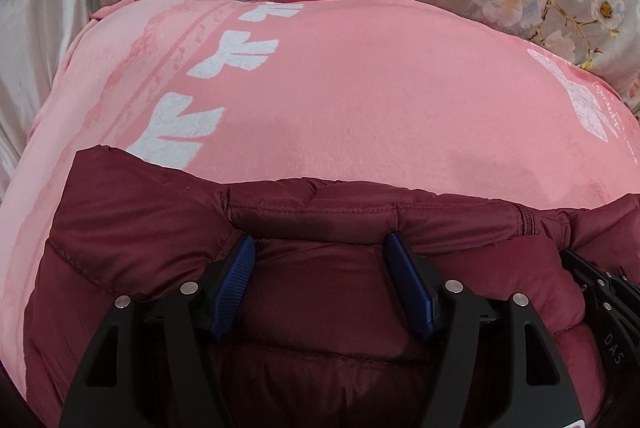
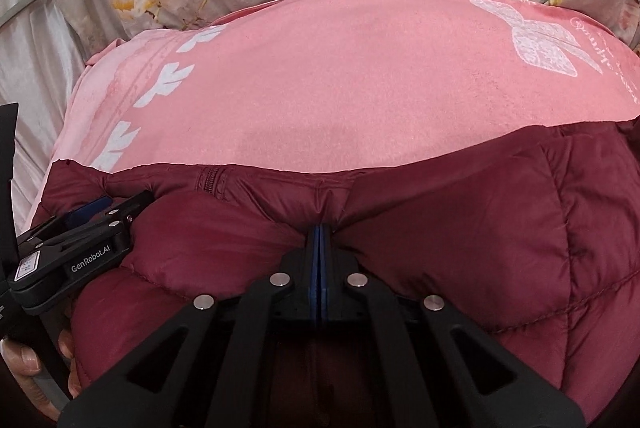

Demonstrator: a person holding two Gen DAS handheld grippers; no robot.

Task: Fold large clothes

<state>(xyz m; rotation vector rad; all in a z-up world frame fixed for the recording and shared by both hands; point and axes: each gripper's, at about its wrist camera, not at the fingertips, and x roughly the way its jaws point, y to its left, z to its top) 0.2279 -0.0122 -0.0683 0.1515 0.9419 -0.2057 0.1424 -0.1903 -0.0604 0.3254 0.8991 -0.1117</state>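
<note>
Maroon puffer jacket [image 1: 320, 308] lay on the pink blanket [image 1: 340, 88] on the bed, its top edge pinched tight in the right claw [image 2: 321, 232] while the left claw [image 1: 320, 248] gaped over it, probably ready to grab for folding.

"GenRobot.AI" printed on left gripper [image 2: 80, 228] body, at 9 o'clock in right view. "DAS" on right gripper [image 1: 612, 344], 4 o'clock left view. Script on pink blanket [image 2: 360, 88] unreadable.

The quilted maroon jacket [image 2: 460, 228] had a slight sheen; the pink blanket [image 1: 360, 88] looked matt and fleecy, the grey sheet [image 1: 36, 48] satiny
</note>
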